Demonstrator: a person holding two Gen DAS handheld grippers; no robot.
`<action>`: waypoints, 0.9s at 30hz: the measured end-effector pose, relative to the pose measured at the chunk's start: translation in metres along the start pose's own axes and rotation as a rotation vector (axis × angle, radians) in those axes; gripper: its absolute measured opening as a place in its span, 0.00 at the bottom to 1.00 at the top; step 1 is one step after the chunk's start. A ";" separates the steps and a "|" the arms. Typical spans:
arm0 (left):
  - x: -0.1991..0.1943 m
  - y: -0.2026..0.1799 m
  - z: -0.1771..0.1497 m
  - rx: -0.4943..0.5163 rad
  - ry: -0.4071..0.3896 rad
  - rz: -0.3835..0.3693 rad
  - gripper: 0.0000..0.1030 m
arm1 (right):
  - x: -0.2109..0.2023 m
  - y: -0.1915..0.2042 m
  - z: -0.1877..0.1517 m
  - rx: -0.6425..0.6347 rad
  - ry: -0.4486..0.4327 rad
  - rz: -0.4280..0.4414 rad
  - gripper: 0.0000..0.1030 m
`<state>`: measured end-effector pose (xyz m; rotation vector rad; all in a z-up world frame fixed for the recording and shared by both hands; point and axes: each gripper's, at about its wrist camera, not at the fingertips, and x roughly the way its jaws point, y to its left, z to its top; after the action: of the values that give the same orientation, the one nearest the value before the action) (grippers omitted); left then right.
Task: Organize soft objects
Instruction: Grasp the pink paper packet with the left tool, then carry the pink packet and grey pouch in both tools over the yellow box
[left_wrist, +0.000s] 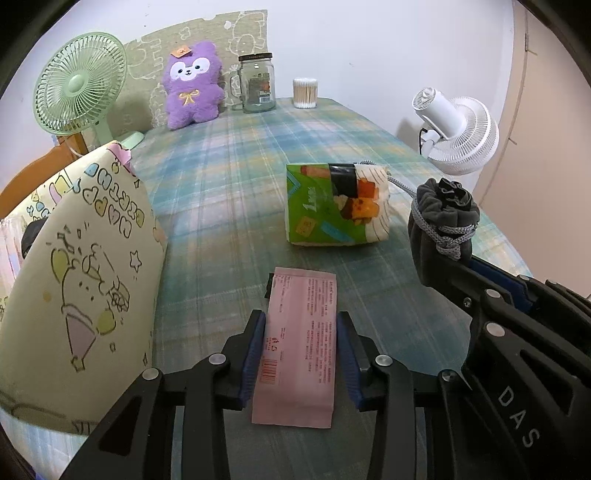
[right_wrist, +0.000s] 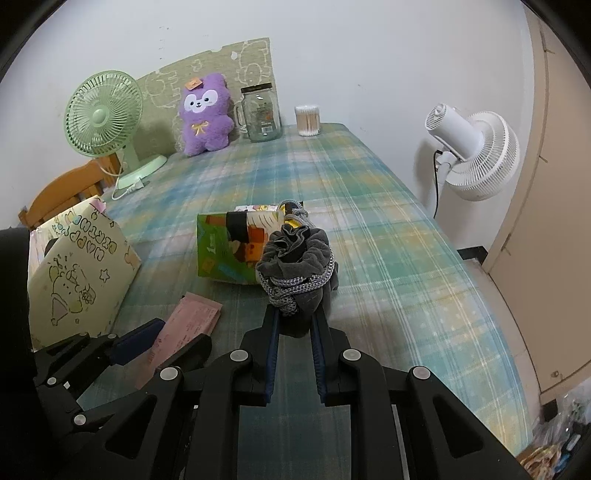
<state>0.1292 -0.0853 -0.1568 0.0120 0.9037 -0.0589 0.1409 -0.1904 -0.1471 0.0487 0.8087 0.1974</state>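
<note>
A flat pink packet (left_wrist: 301, 350) lies on the plaid cloth (left_wrist: 229, 184) between the blue pads of my left gripper (left_wrist: 301, 317), which hug its two long edges. The right wrist view shows the same packet (right_wrist: 192, 317) in the left gripper (right_wrist: 181, 332). My right gripper (right_wrist: 295, 314) is shut on a grey drawstring pouch (right_wrist: 295, 258), held upright just above the cloth; the pouch (left_wrist: 443, 218) also shows at the right of the left wrist view. A green tissue pack (left_wrist: 332, 206) lies behind. A purple plush (left_wrist: 192, 85) sits at the far end.
A cream gift bag (left_wrist: 74, 277) stands close on the left. A green fan (left_wrist: 79, 83), a glass jar (left_wrist: 256, 83) and a tub of cotton swabs (left_wrist: 304, 92) line the far edge. A white fan (left_wrist: 461, 136) stands off the right side, a wooden chair (right_wrist: 66, 188) off the left.
</note>
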 end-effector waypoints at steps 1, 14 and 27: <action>-0.001 0.000 -0.001 0.000 0.003 -0.004 0.38 | -0.001 0.000 -0.001 0.005 0.005 0.005 0.19; -0.029 -0.013 -0.009 0.028 -0.041 -0.013 0.38 | -0.032 -0.004 -0.011 0.036 -0.034 0.009 0.19; -0.059 -0.019 -0.007 0.044 -0.090 -0.014 0.38 | -0.067 0.001 -0.010 0.035 -0.102 0.006 0.19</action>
<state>0.0864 -0.1015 -0.1148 0.0433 0.8126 -0.0915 0.0877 -0.2028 -0.1060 0.0939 0.7103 0.1848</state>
